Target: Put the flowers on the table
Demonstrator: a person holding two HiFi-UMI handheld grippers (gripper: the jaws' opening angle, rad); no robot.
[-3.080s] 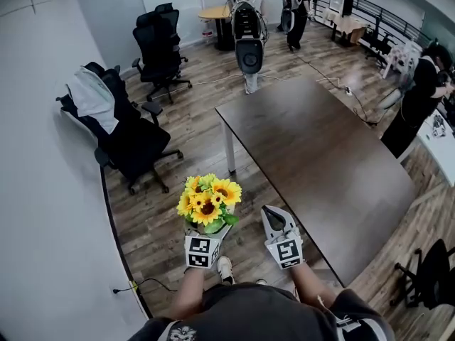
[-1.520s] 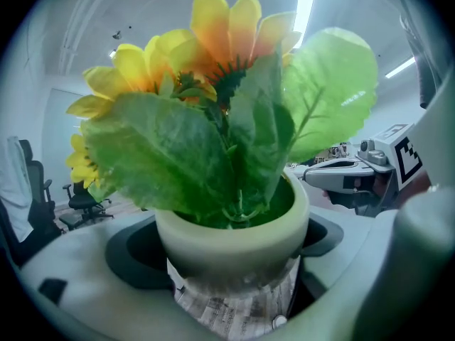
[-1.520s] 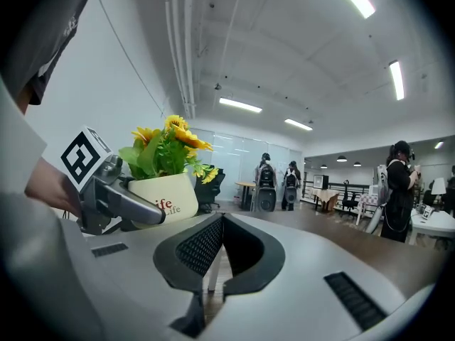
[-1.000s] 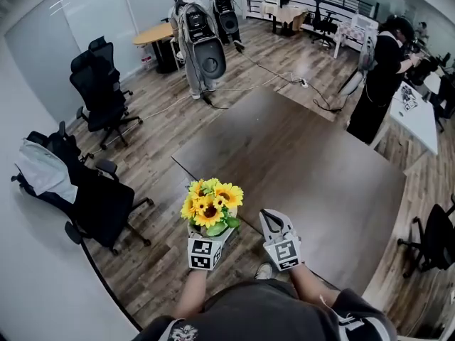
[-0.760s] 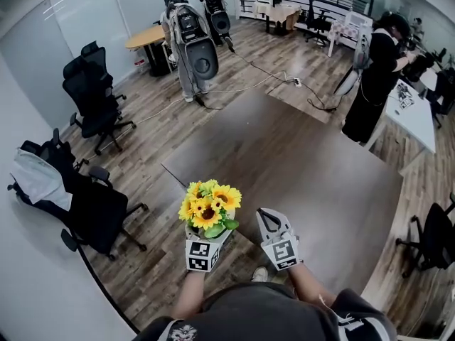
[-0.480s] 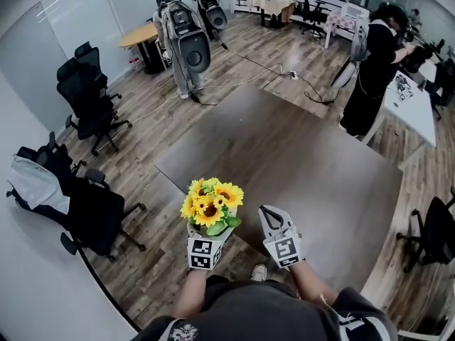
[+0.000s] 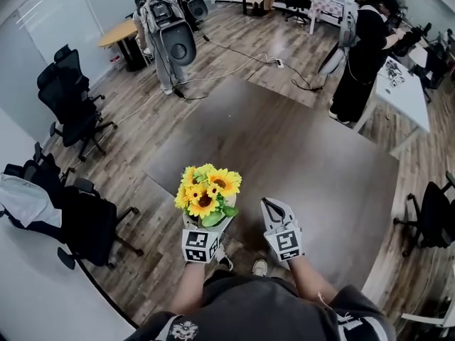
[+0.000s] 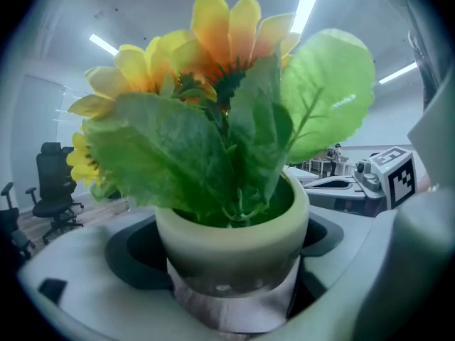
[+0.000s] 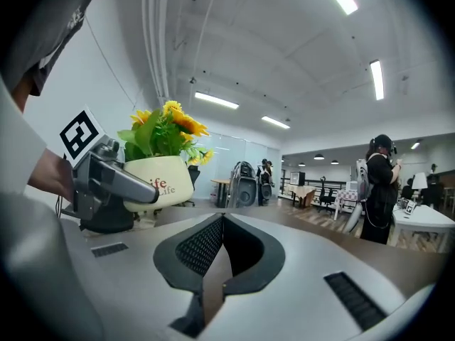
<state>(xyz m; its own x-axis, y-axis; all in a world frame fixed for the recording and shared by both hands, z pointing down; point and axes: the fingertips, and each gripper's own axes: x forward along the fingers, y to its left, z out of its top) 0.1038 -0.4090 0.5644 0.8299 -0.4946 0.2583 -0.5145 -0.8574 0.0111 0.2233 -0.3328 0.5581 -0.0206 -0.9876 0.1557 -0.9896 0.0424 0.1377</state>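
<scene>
The left gripper [image 7: 204,224] is clamped on a pale pot [image 8: 231,251] of sunflowers [image 7: 207,192]; its jaws press the pot's lower wall from both sides. The pot stands upright in the grip, with broad green leaves rising out of it and yellow blooms above.

From the head view the flowers hang at the near left corner of the dark brown counter [image 7: 298,155]. The pot seems to be in the air just at the counter's edge rather than resting on it, though that angle makes this hard to judge.

The right gripper [image 7: 273,209] is just beside the pot, to its right and apart from it. Its jaws are drawn together with nothing between them. Black office chairs [image 7: 67,94] stand on the wooden floor [image 7: 149,105] to the left.
</scene>
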